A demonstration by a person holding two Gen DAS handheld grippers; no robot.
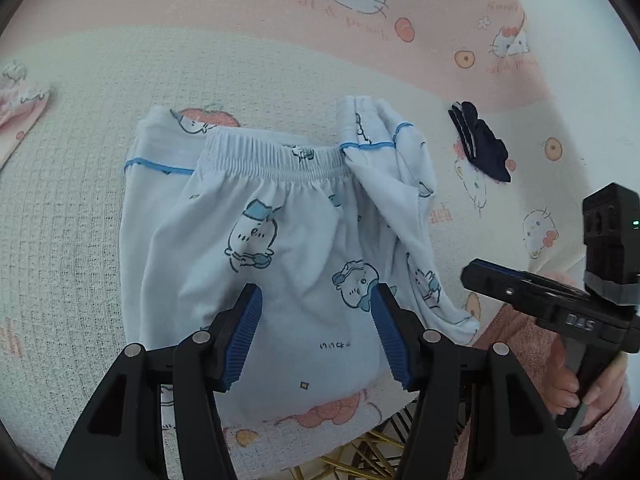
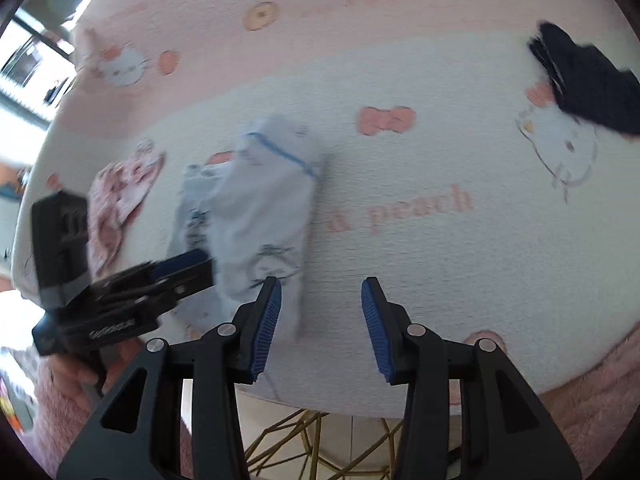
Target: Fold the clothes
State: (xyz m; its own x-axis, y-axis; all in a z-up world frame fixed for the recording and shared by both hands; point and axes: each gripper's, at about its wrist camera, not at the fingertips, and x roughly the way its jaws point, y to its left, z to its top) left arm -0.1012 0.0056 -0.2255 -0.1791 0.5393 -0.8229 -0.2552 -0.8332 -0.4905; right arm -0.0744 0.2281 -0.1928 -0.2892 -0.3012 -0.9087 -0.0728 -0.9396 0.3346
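Pale blue pyjama trousers (image 1: 256, 232) with cartoon prints and an elastic waistband lie folded on the cat-print cloth. My left gripper (image 1: 316, 300) stands open over their near part, blue pads apart with nothing between them. The right gripper (image 1: 516, 284) shows at that view's right edge, held by a hand in a pink sleeve. In the blurred right wrist view the trousers (image 2: 260, 208) lie left of centre. My right gripper (image 2: 322, 294) is open above the bare cloth just right of them. The left gripper (image 2: 176, 276) reaches in from the left.
A dark navy garment (image 1: 484, 146) (image 2: 584, 80) lies at the far right. A pink frilled garment (image 1: 20, 104) (image 2: 120, 196) lies at the left. The cat-print cloth (image 1: 80, 220) covers a table whose near edge shows gold wire legs (image 2: 312, 436) below it.
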